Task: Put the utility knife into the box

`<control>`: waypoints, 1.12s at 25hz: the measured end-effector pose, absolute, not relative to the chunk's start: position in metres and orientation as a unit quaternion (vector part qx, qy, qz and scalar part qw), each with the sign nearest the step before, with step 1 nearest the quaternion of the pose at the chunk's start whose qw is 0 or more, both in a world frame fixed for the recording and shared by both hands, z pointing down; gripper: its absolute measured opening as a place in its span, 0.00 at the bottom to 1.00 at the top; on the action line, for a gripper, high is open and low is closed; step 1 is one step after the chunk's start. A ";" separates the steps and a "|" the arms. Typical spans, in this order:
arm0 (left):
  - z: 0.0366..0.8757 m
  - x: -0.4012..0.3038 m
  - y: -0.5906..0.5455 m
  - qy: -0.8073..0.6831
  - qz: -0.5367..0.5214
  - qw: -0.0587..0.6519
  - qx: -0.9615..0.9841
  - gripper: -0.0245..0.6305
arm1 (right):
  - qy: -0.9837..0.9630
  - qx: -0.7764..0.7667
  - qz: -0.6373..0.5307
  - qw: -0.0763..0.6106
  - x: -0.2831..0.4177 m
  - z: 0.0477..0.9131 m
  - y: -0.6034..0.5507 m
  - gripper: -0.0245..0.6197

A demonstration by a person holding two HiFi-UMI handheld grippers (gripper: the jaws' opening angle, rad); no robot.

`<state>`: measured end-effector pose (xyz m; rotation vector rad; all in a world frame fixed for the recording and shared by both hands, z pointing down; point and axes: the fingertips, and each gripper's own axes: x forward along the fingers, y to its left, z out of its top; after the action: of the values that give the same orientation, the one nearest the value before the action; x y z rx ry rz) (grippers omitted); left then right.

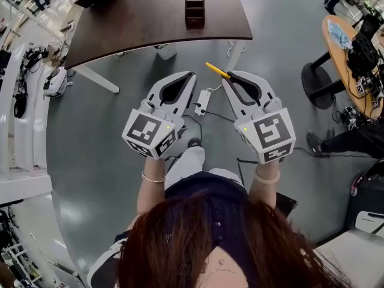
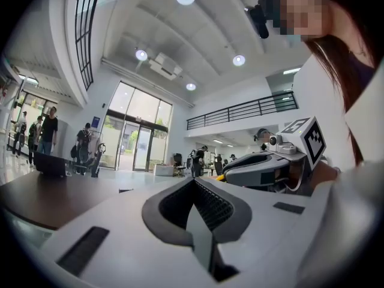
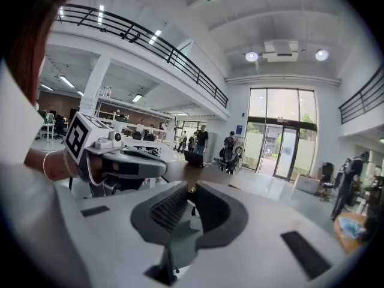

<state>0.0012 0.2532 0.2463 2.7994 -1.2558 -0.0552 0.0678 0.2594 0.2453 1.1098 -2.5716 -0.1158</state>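
Observation:
The yellow utility knife (image 1: 216, 71) sticks out leftward and away from the tips of my right gripper (image 1: 227, 77), which is shut on it; in the right gripper view only a small yellow bit of the knife (image 3: 192, 189) shows between the jaws. My left gripper (image 1: 192, 74) is beside it, shut and empty, with its jaws pressed together in the left gripper view (image 2: 193, 180). The dark compartmented box (image 1: 194, 11) stands on the brown table (image 1: 138, 23) ahead of both grippers. Both grippers hang over the grey floor, short of the table's edge.
A white power strip (image 1: 203, 102) with cables lies on the floor under the grippers. A round wooden table (image 1: 342, 59) with gear stands at the right, and a seated person's shoe (image 1: 314, 141) is near it. White shelving (image 1: 24, 101) runs along the left.

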 end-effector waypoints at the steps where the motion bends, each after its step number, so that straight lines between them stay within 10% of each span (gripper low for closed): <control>1: 0.244 -0.001 0.238 -0.407 -0.020 0.035 0.912 0.03 | -0.904 0.392 -0.043 0.167 0.065 0.242 0.246 0.11; 28: 0.255 0.014 -0.064 -0.443 -0.031 0.049 0.895 0.03 | -0.925 0.337 -0.048 0.170 0.069 0.251 -0.051 0.11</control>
<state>0.0142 -0.0636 0.2550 2.7270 -1.3505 -0.0943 0.0692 -0.0510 0.2506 0.9564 -2.6279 -0.1365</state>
